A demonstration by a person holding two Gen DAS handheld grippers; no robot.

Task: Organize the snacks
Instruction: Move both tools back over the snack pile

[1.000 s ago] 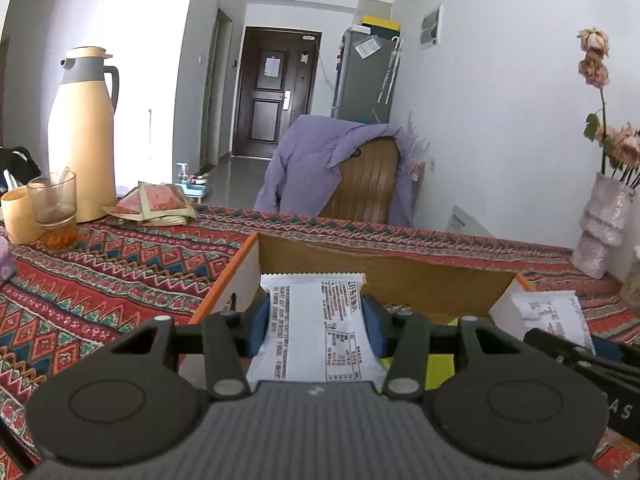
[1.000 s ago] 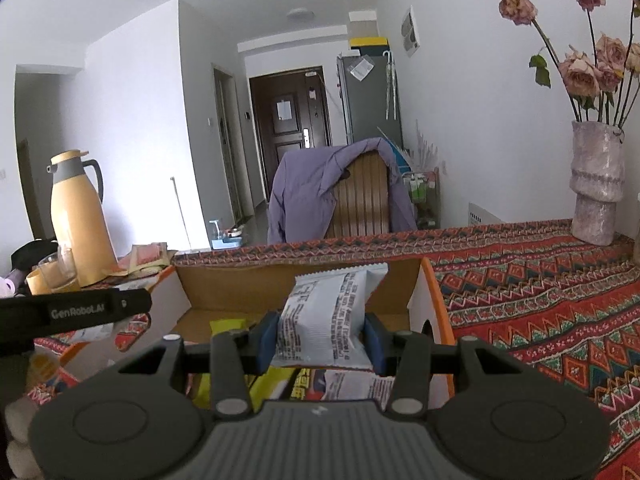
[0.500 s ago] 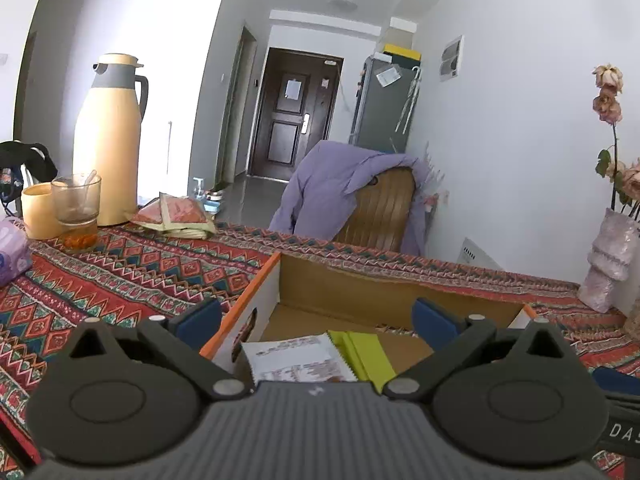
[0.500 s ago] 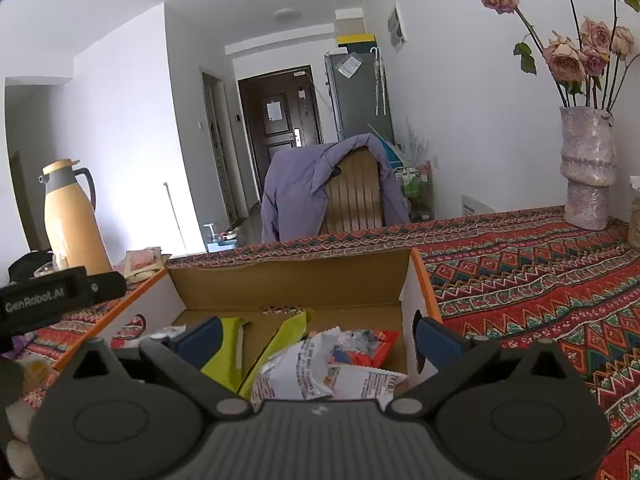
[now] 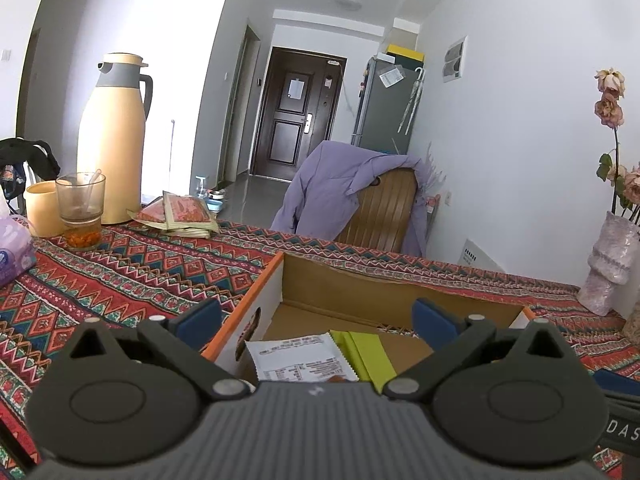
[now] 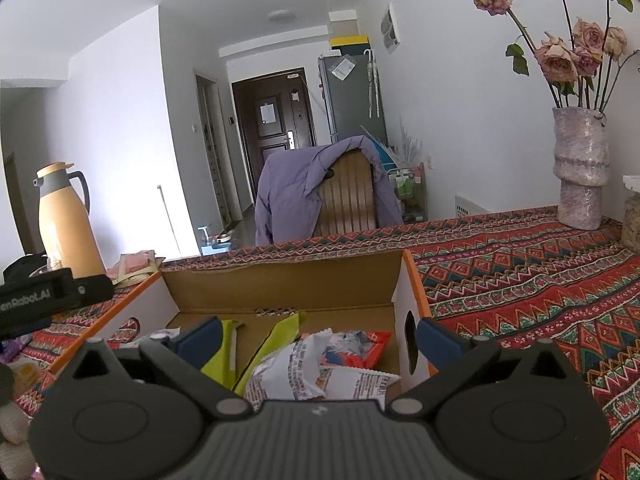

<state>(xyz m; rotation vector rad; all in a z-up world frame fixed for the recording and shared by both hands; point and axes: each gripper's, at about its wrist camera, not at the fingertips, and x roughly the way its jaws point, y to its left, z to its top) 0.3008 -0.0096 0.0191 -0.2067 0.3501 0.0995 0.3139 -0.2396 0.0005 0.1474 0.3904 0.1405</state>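
Left gripper [image 5: 316, 320]: jaws spread wide, just opened, nothing clamped. Its left blue pad [image 5: 200, 317] sits outside the box wall at 9 o'clock, its right pad over the box interior at 3 o'clock.

Right gripper [image 6: 318, 336]: jaws likewise spread wide, just opened, nothing between the pads. Its right pad [image 6: 438, 338] is seen past the box's right wall at 3 o'clock.

Cardboard box [image 5: 360, 286], orange-edged, is sited on the patterned tablecloth [image 5: 132, 276] directly ahead at 12 o'clock of both grippers.

Snacks are seen inside the box:
- white printed packet [image 5: 300, 360] lying flat just past the left gripper body, beside a lime-green packet [image 5: 370, 354] at its 3 o'clock;
- in the right wrist view, a crumpled white packet [image 6: 288, 372] on top of a red-and-white packet [image 6: 352, 350], with lime-green packets [image 6: 280, 336] at 10 o'clock.

Further out in the left view: a glass [image 5: 81, 210] and a cream thermos jug [image 5: 114, 140] at 10 o'clock, with flat sachets [image 5: 180, 214] at 11 o'clock. A vase of dried roses [image 6: 580, 168] stands at 2 o'clock in the right view. Beyond the table, a chair draped with a purple garment [image 5: 328, 196] is seen at 12 o'clock.
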